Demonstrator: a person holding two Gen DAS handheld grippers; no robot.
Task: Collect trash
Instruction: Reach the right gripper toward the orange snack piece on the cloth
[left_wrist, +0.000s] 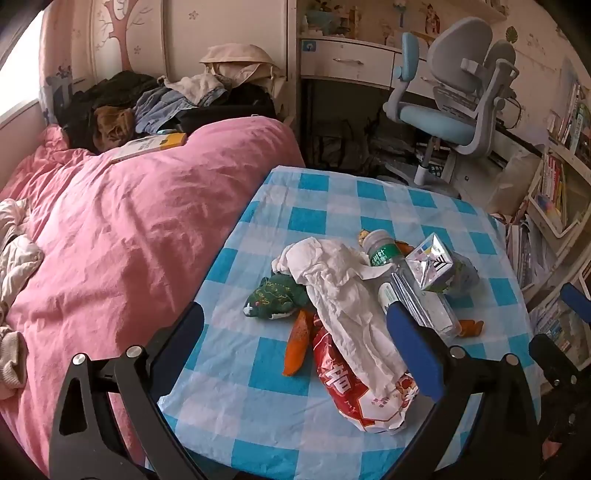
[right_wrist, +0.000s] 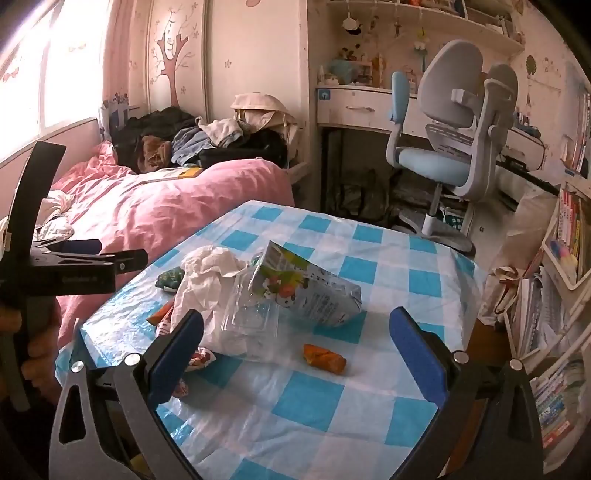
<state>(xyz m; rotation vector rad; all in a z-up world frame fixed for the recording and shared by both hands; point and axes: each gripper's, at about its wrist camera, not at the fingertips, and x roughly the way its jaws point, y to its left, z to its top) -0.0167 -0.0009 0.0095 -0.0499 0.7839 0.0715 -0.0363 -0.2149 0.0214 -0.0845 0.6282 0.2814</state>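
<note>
Trash lies in a heap on the blue-checked table (left_wrist: 258, 373). It holds crumpled white paper (left_wrist: 343, 295), a red snack bag (left_wrist: 354, 391), a clear plastic bottle (left_wrist: 410, 284), a crushed drink carton (left_wrist: 432, 264), a green wrapper (left_wrist: 275, 297) and orange wrappers (left_wrist: 297, 345). My left gripper (left_wrist: 295, 343) hovers open above the heap's near side, with nothing touching its pads. My right gripper (right_wrist: 295, 343) is open too, over the table (right_wrist: 332, 398) in front of the carton (right_wrist: 314, 291), the bottle (right_wrist: 255, 317), the paper (right_wrist: 210, 280) and an orange wrapper (right_wrist: 325, 358).
A bed with a pink duvet (left_wrist: 122, 236) and piled clothes (left_wrist: 159, 103) runs along the table's left side. Beyond the table stand a grey-blue desk chair (left_wrist: 454, 107) and a desk (left_wrist: 347, 61). Bookshelves (left_wrist: 554, 192) crowd the right.
</note>
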